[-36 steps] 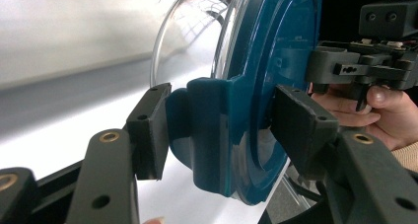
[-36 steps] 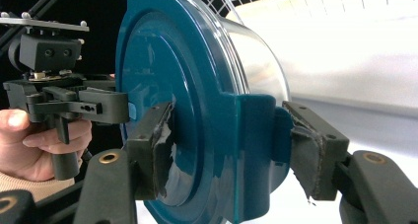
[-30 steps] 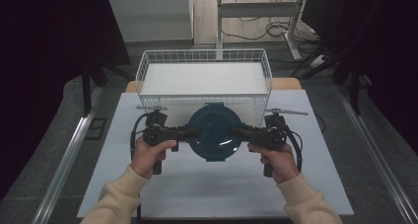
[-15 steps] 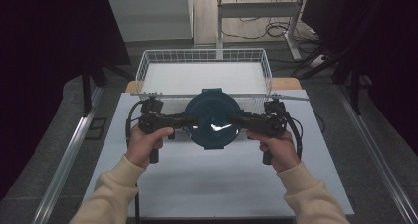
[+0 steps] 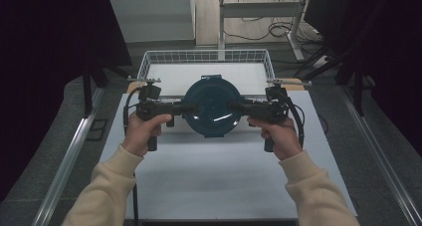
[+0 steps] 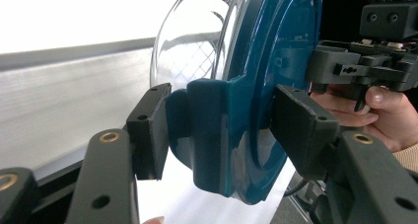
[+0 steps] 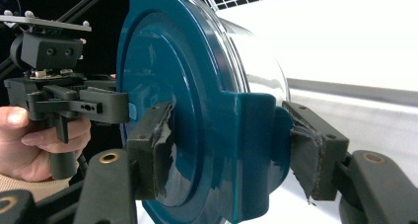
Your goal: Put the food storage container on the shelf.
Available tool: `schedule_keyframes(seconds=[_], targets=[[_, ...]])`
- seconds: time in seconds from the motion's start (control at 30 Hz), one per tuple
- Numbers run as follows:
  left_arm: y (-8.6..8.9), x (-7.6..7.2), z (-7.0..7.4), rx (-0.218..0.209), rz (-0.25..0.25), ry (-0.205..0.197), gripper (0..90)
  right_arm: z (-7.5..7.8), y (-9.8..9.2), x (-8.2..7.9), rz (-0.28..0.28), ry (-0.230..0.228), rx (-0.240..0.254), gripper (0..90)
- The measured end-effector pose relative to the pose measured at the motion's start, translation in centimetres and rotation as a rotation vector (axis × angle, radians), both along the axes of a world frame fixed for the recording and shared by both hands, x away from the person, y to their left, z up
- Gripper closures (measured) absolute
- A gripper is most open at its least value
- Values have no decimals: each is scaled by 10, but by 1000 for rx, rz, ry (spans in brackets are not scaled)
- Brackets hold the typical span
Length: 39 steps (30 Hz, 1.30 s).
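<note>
While the person's 2 hands stay low in the high view, the left gripper [image 5: 191,108] and right gripper [image 5: 234,106] each clamp a side latch of the teal-lidded glass container [image 5: 211,106], held up between them above the white table [image 5: 209,176]. Beyond it stands the white wire basket [image 5: 206,56].

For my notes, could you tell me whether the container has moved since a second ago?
Yes: the container rose, now overlapping the wire basket in the high view.
</note>
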<state>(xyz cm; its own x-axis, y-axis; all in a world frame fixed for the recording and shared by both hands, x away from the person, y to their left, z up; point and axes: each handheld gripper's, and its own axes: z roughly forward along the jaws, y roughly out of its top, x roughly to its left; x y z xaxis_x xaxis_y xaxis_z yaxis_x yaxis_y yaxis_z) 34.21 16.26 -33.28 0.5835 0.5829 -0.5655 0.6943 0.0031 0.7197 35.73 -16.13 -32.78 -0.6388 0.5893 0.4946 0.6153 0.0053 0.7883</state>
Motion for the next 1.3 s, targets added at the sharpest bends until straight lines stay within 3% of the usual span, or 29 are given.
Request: schedule_keyframes(seconds=[0.17,0.43,0.7,0.8,0.97,1.13,1.3], targets=[[1,8,9,10,1,-8,423,6,1,7,4,2,6,392],[7,33,24,-7,0,-11,423,25,6,30,0,-9,-1,394],[18,66,32,-23,11,10,423,36,16,64,3,9,-4,394],[21,83,35,-26,26,22,423,39,21,83,-3,30,9,394],[24,98,29,-37,15,51,423,36,23,96,-13,46,4,394],[24,113,19,-45,21,88,422,29,23,109,-28,92,2,395],[26,124,15,-93,48,131,422,24,23,120,-56,153,32,395]])
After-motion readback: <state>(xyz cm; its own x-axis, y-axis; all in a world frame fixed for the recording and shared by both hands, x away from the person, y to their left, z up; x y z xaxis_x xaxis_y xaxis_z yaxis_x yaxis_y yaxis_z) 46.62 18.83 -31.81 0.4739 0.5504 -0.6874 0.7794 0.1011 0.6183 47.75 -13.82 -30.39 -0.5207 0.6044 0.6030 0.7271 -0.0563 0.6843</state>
